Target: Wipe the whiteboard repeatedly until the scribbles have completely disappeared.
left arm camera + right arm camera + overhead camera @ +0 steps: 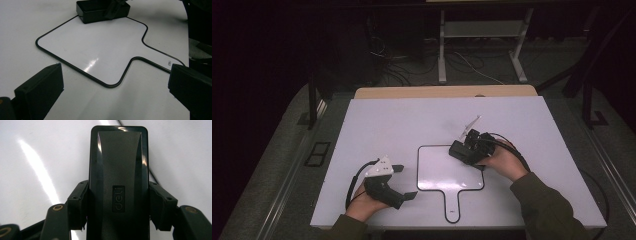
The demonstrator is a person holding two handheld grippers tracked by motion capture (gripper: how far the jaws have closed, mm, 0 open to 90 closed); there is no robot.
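One black rectangular plastic eraser block (118, 182), marked "deli" on its top face, sits clamped between the two jaws of the right gripper (118, 205). In the right gripper view the pads press against both long sides of the block, and most of its length sticks out ahead of the jaws. In the high view the eraser block (460, 150) lies at the upper right corner of the small whiteboard; whether it rests on the surface or hangs just above it cannot be told. In the left gripper view the eraser block (100, 10) shows at the far corner of that board, with the right gripper's jaw gripping it from above.

The small whiteboard (442, 170) is a white paddle-shaped board with a thin black rim and a short handle that points toward the person's side. It lies flat on the large white table top (387, 120), about mid-width and toward the near edge. Its writing face looks clean, with only a glare spot in the left gripper view (92, 62).

The right hand (504, 162) holds the right gripper (469, 142) from the right side of the board, the sleeve coming in from the lower right.

The left gripper (404, 182) rests on the table just left of the board's lower left corner, held by the left hand (364, 200). Its jaws stand wide apart with nothing between them; in its own view they frame the board's handle and near corner without touching either.
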